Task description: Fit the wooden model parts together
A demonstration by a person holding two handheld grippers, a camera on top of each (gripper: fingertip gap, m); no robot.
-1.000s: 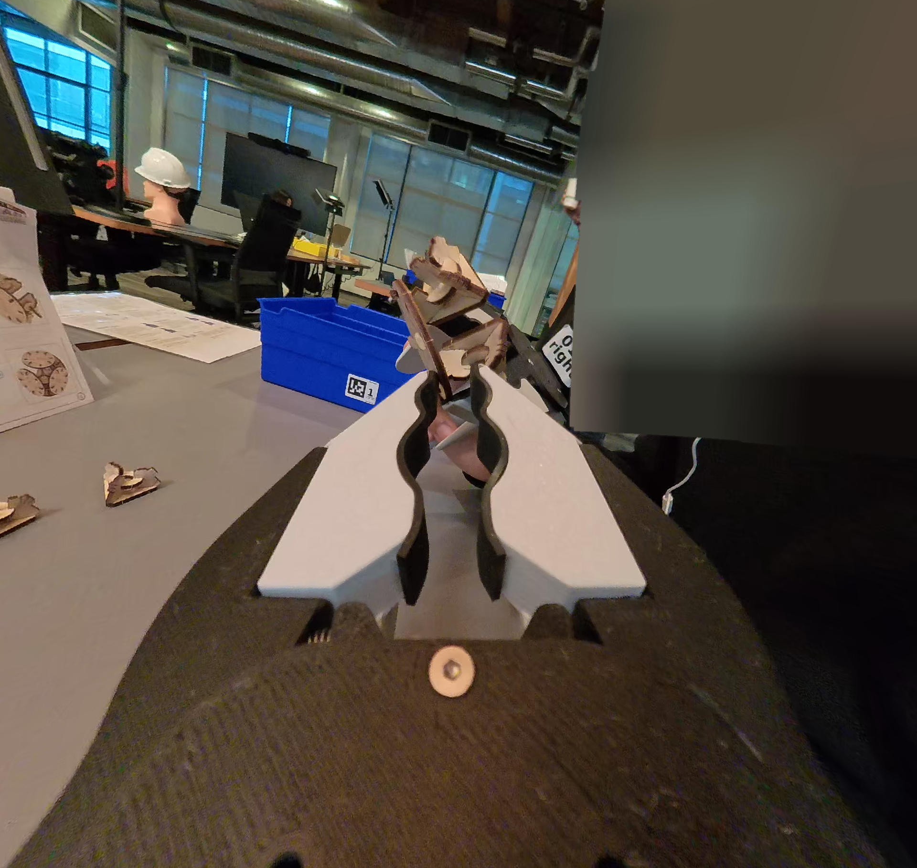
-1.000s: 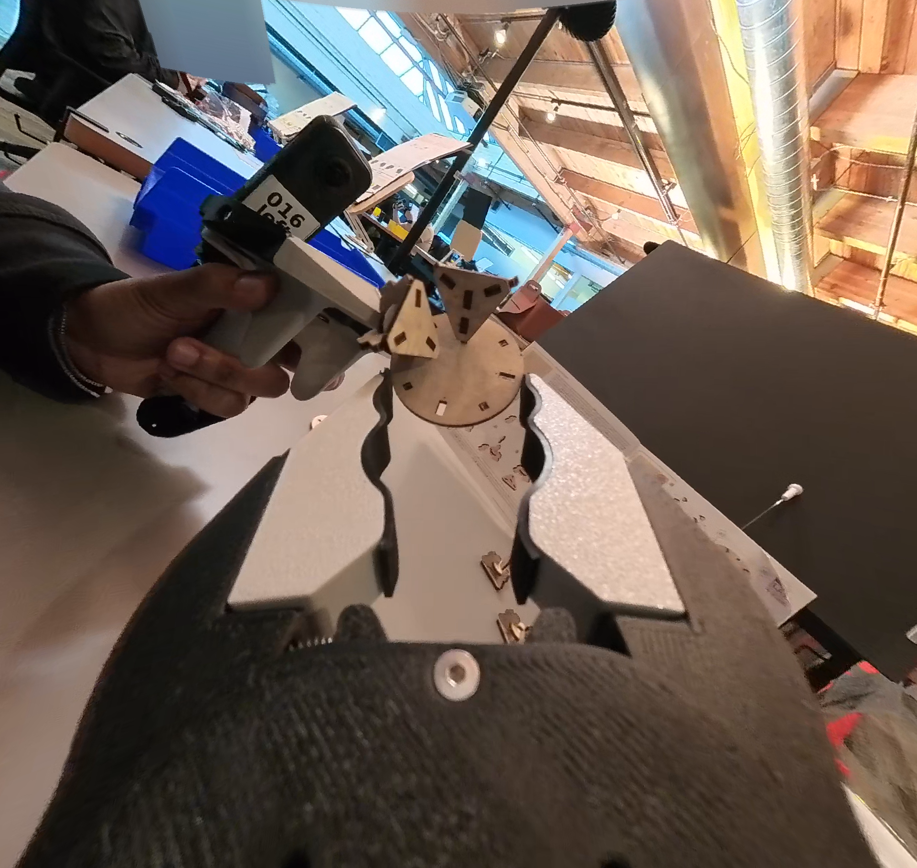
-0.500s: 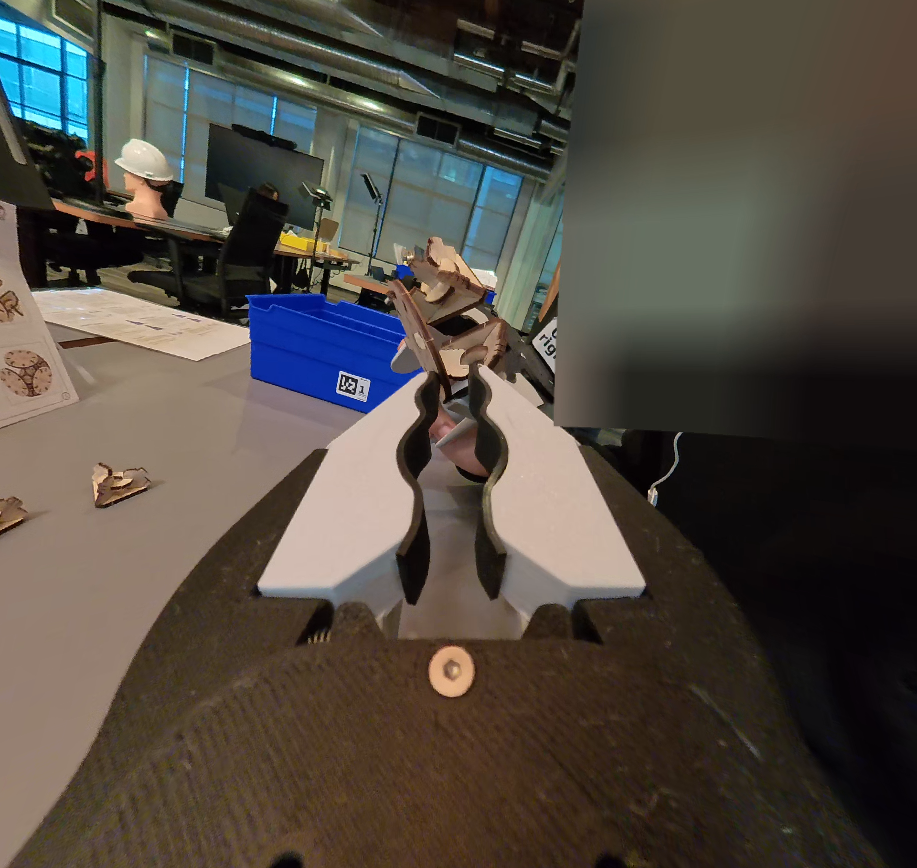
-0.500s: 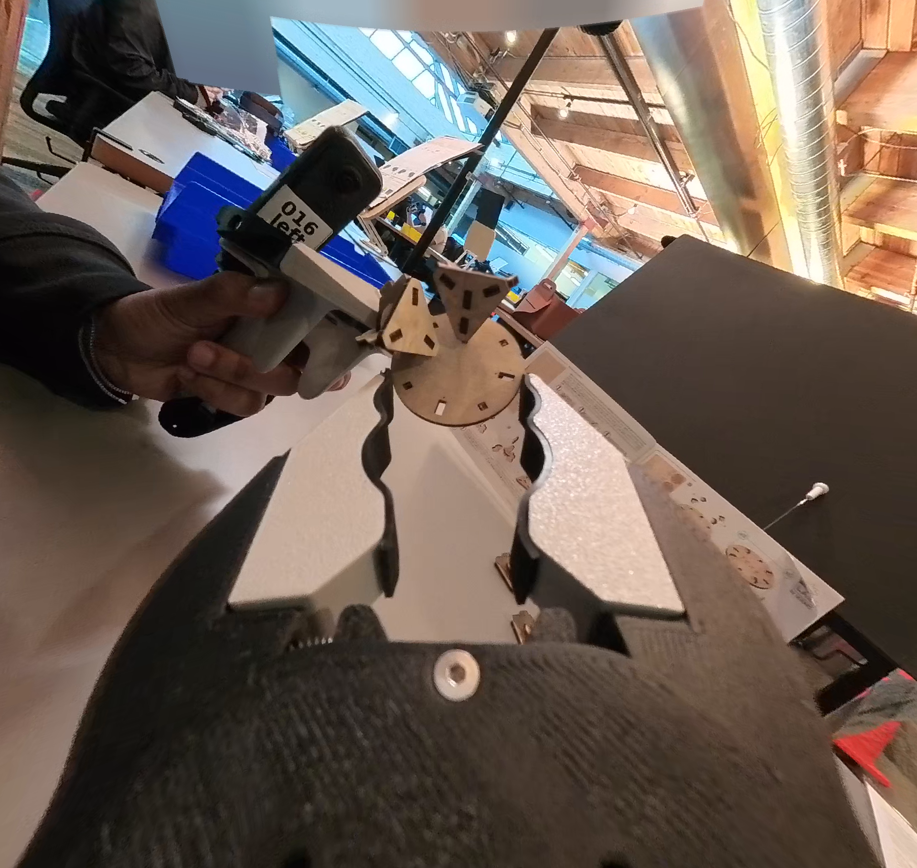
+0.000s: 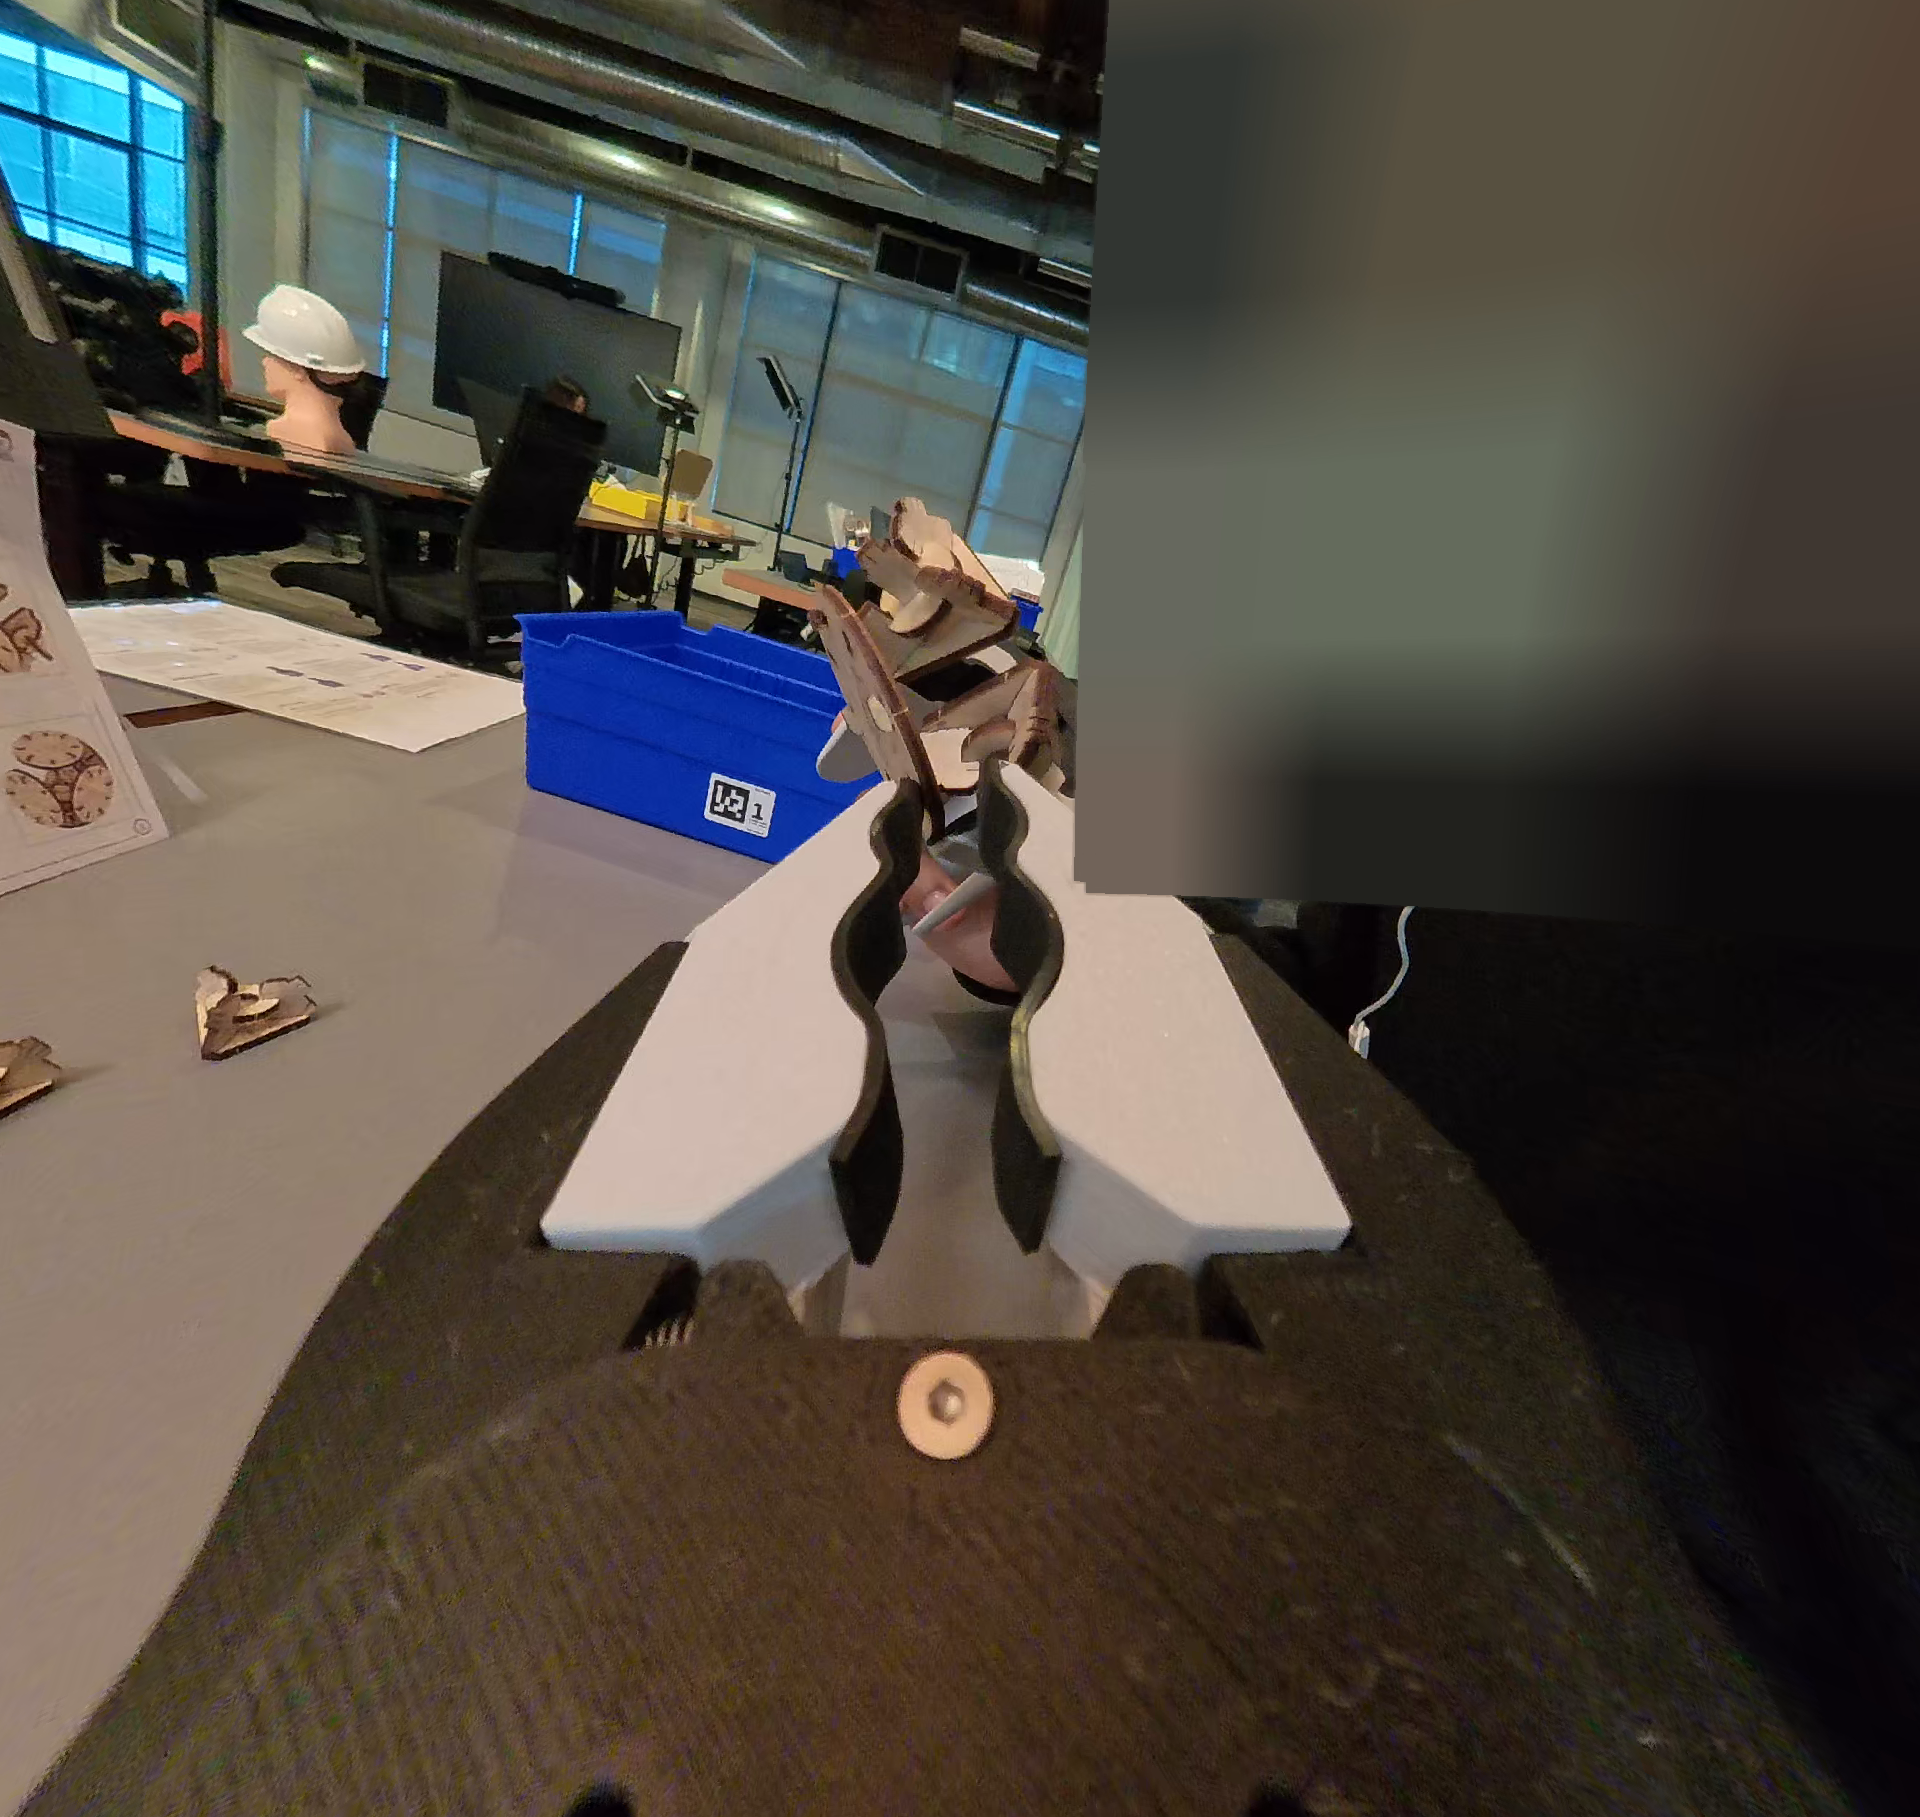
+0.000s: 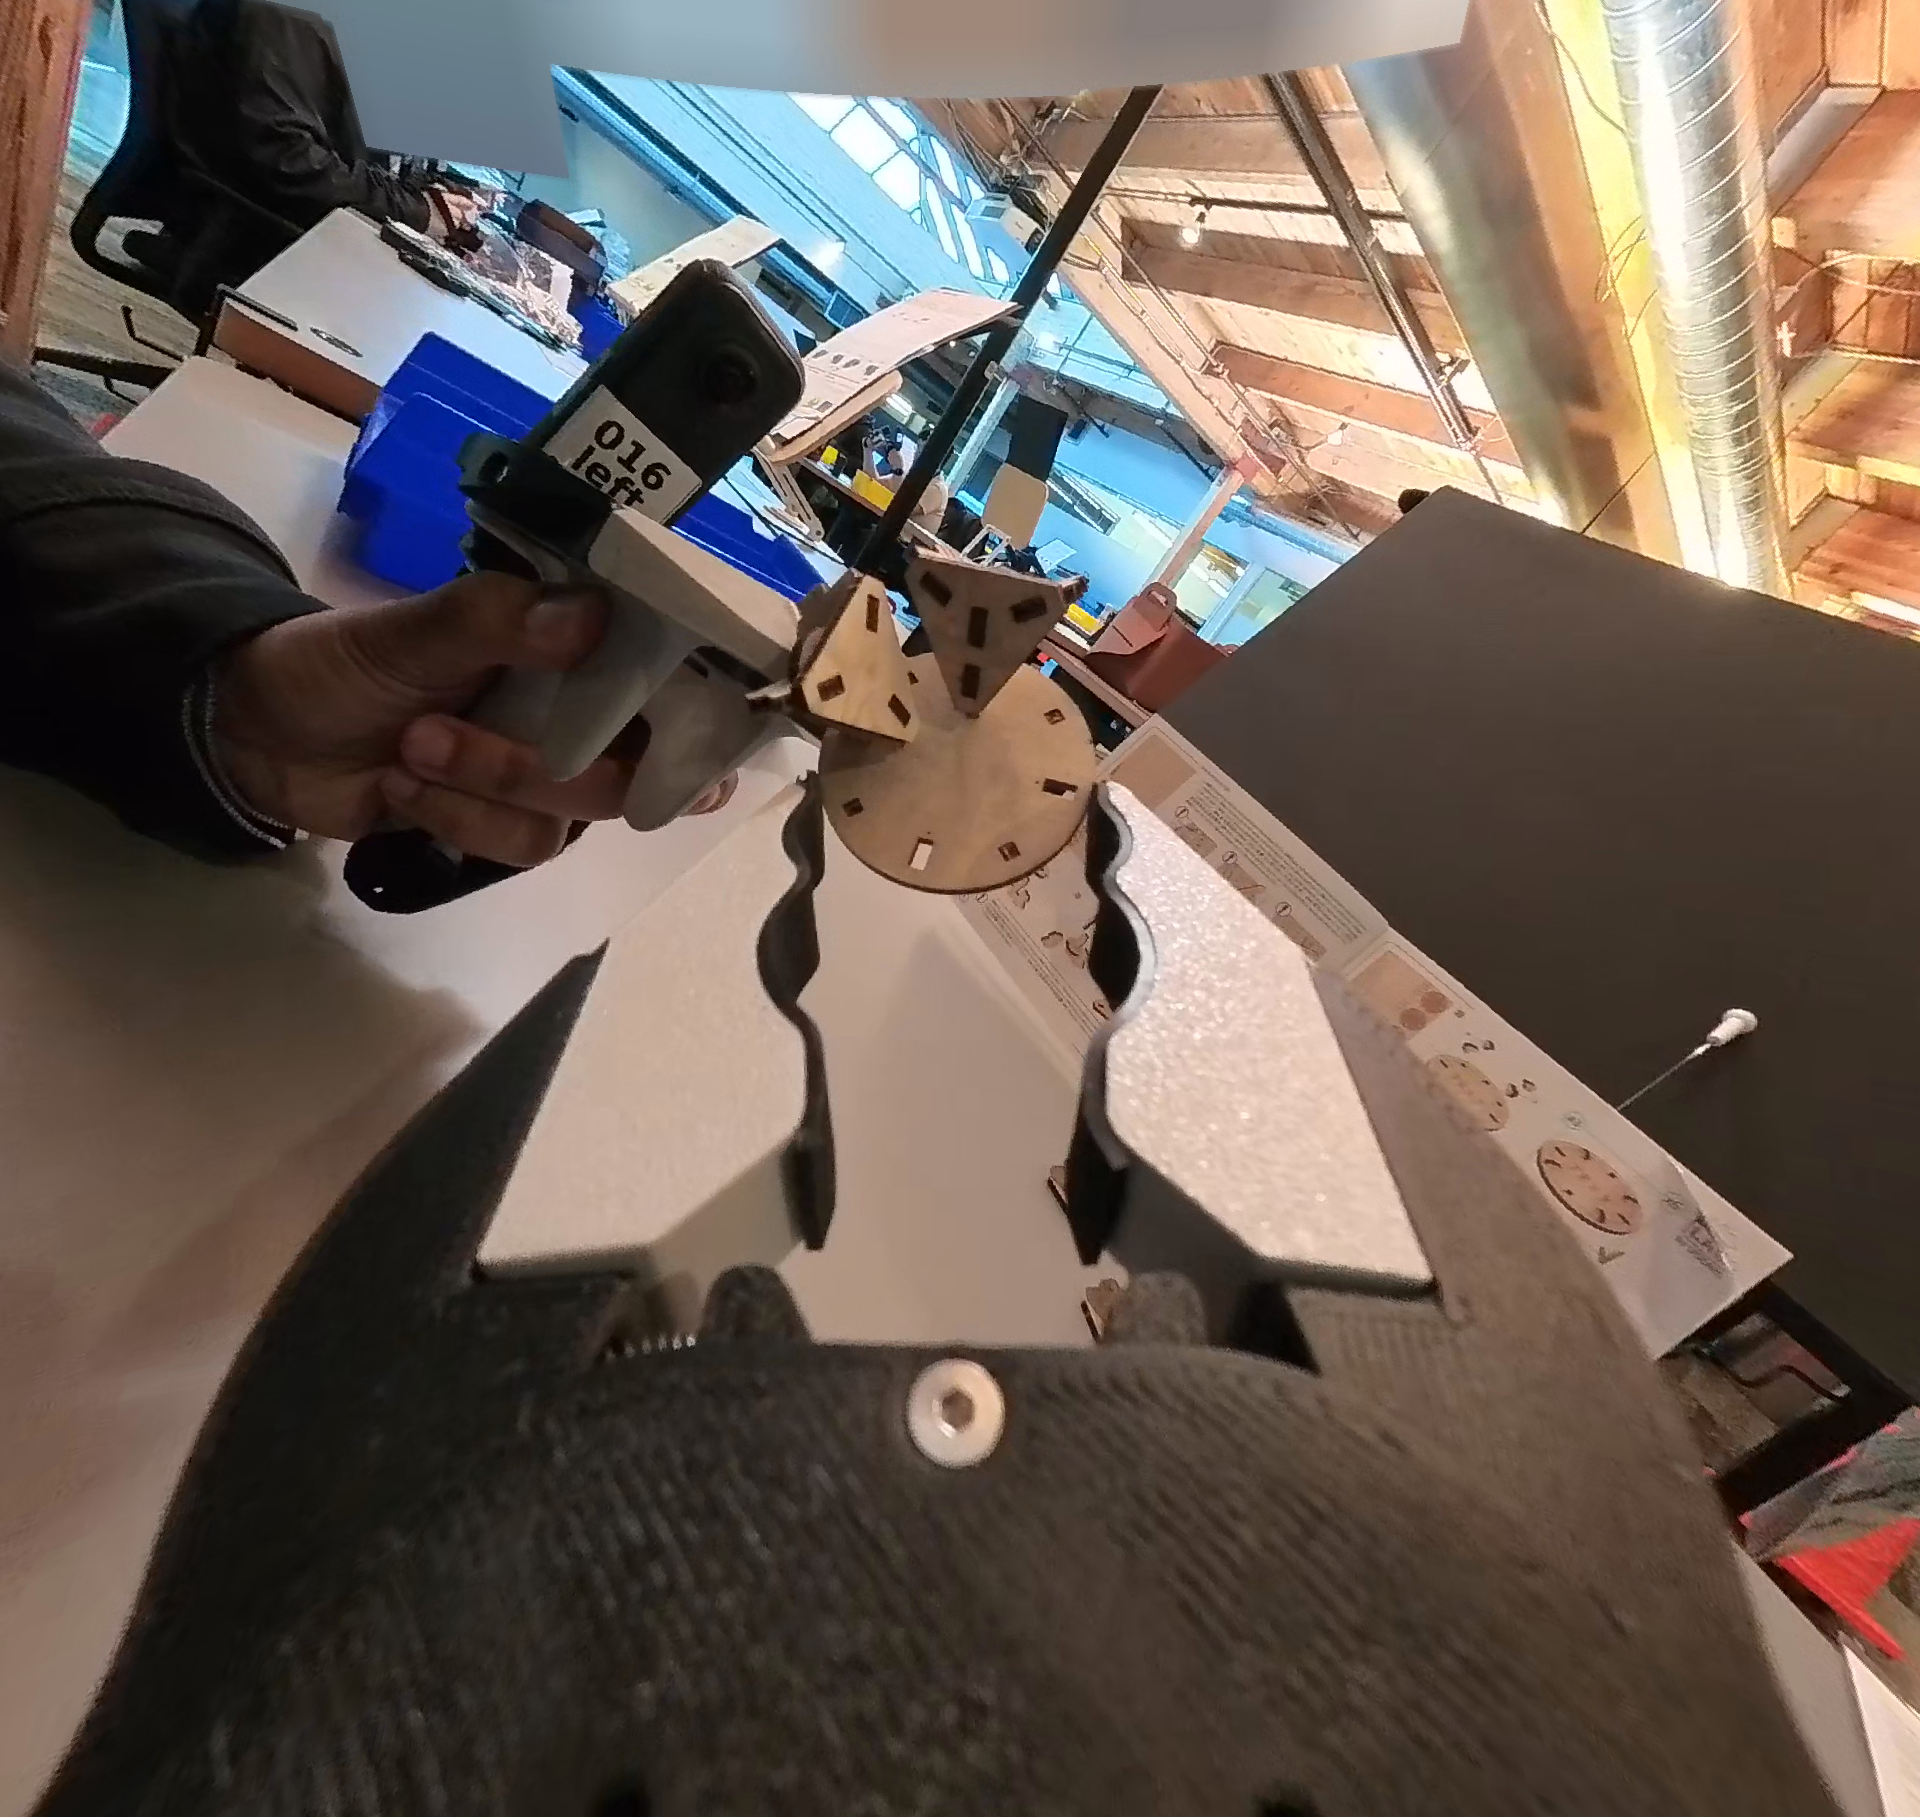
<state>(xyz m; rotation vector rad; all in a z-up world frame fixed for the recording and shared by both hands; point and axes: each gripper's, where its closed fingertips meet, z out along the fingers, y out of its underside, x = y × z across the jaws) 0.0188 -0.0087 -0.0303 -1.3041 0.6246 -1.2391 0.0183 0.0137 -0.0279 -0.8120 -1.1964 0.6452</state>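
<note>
Not seeing much change from a second back: just a slight swing of both views, same hold all round. Got the left tool (image 5: 948,803) clenched on the rim of a round laser-cut plywood disc (image 5: 881,718), seen edge-on from that side, with two slotted triangular plywood pieces (image 5: 935,604) sticking out of one face. Held up in the air, well clear of the grey bench (image 5: 416,936). From the right side, looking at the flat face of the disc, straddled by the right tool (image 6: 951,811). Both fingertips (image 6: 802,822) look snug against opposite sides of the rim, so reading that as a grasp on the disc rather than a hover, though only just at the tips. Can also spot a hand (image 6: 395,728) wrapped round the left tool's handle, off to the left. Farther back on the bench, a blue plastic bin (image 5: 644,718), behind and left of the disc. Near left, a couple of small loose plywood bits (image 5: 249,1009) lying flat, well apart from both tools. Below the right tool, a long printed instruction sheet (image 6: 1299,926) along the right of the bench. No sign of either grip letting go or shifting along the rim.
</note>
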